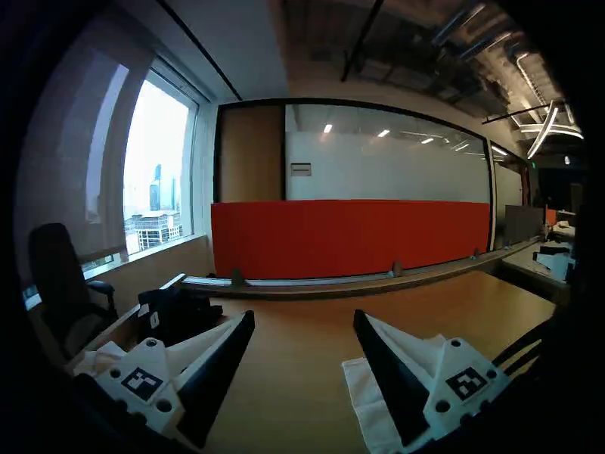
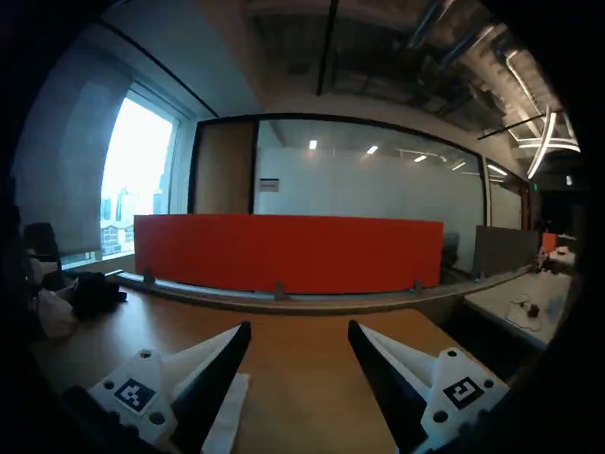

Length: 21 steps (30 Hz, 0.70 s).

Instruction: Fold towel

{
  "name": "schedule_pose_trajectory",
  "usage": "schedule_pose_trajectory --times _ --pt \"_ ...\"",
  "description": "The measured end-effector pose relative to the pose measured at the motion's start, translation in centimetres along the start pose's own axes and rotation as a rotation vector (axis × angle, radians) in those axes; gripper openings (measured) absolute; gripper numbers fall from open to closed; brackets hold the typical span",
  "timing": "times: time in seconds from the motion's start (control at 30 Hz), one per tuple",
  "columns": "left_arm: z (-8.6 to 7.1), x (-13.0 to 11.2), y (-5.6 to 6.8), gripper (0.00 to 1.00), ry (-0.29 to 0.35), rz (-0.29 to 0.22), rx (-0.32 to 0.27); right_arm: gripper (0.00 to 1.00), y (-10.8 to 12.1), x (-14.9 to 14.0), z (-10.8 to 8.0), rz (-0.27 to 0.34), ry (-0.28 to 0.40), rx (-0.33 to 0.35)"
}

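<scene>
White towel [image 1: 363, 393] lies flat on the wooden desk [image 1: 302, 363], partly hidden behind one finger of the left gripper [image 1: 302, 316]. The right gripper [image 2: 299, 327] hovers beside the towel's edge. Both stand wide open, gripping nothing. Each finger carries a square black-and-white marker [image 1: 142, 382] (a pattern, no words). The sign [image 1: 300, 169] behind the red divider [image 1: 348, 238] is too small to read.

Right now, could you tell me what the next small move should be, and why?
Probably shift the left gripper right and down to the edge of the towel, which lies on the desk beside that gripper's right finger. It and the right gripper are open, holding nothing.
</scene>
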<state>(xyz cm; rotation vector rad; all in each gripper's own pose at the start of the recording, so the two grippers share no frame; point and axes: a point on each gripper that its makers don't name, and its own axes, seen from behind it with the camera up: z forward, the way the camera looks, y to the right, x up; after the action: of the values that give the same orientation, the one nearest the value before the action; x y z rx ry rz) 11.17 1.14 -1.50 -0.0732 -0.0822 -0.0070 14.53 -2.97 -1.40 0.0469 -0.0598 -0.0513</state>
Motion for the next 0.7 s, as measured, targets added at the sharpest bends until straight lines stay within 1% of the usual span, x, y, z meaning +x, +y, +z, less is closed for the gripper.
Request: schedule_pose_trajectory --times 0.1,0.3,0.5,0.6,0.7 --pt "-0.1 0.2 0.5 0.97 -0.029 0.022 -0.030 0.99 -1.0 0.5 0.0 -0.023 -0.025 0.045" --pt "-0.4 -0.5 2.1 0.97 -0.101 0.065 -0.115 0.99 -3.4 0.4 -0.2 -0.067 -0.084 0.151" --pt "-0.7 -1.3 3.6 0.97 -0.153 0.111 -0.186 1.00 -5.9 -0.9 -1.0 -0.120 -0.154 0.263" --pt "-0.8 -1.8 4.4 0.97 -0.176 0.124 -0.216 1.00 -6.7 -1.8 -1.3 -0.140 -0.189 0.300" --pt "-1.0 -2.6 4.9 0.97 -0.201 0.130 -0.237 1.00 -7.2 -2.6 -1.4 -0.146 -0.217 0.320"
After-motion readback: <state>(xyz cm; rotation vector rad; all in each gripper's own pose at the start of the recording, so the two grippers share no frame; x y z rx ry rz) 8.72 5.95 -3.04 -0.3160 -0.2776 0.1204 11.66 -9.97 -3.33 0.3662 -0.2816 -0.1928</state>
